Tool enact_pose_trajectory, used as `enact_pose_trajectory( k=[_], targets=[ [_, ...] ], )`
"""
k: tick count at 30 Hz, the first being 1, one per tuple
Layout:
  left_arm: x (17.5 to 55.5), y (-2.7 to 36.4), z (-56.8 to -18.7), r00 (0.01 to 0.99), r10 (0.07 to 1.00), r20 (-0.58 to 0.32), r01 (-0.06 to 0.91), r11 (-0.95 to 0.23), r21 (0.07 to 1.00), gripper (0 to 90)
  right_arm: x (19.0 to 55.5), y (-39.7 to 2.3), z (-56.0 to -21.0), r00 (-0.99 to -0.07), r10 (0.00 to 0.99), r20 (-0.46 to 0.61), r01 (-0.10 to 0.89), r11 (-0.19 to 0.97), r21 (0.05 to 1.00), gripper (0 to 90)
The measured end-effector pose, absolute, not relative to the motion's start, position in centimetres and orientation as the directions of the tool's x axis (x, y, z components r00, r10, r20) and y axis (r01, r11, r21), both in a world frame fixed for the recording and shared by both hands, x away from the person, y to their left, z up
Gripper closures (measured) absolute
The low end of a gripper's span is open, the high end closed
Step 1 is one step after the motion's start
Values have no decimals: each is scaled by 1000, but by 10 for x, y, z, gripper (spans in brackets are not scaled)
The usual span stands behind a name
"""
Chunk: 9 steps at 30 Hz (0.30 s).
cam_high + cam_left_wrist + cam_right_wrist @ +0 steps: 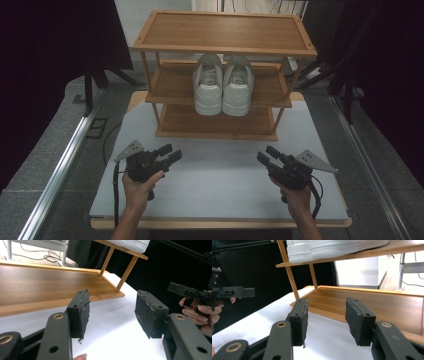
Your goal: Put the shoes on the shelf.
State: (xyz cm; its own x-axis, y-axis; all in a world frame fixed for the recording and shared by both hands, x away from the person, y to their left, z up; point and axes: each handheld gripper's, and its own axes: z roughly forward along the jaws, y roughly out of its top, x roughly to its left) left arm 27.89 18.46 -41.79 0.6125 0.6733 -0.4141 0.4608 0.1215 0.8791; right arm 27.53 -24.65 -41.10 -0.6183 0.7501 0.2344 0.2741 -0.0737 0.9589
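White sneakers (223,84) are seen paired on the middle shelf of a three-tier wooden rack (225,31), at twelve o'clock on the white tabletop (220,170), toes facing the person. Neither shoe is touched. At eight o'clock the left gripper (170,153) is held low over the table, jaws spread wide with nothing between them; at four o'clock the right gripper (266,154) is held likewise, jaws parted and empty. The sneakers are judged light, with soft uppers that would give under pressure and stiffer rubber soles; a firm hold is best taken at the toe cap or across the sole edge and upper. Reach is narrowed by the top shelf overhead and the slim uprights (292,277) at either side. The bottom shelf (50,285) lies bare. Dark curtains, floor rails and loose cables surround the table.
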Motion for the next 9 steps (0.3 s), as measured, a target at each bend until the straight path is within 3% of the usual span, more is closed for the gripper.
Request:
enact_pose_trajectory(
  k=[6,9],
  targets=[
    [277,186,-422,610,680,-407,461,113,880,432,275,-243,-411,-629,745,224,261,-69,963,510],
    [277,187,-426,601,699,-388,461,93,882,421,273,-241,-414,-609,770,190,247,-43,968,447]
  ],
)
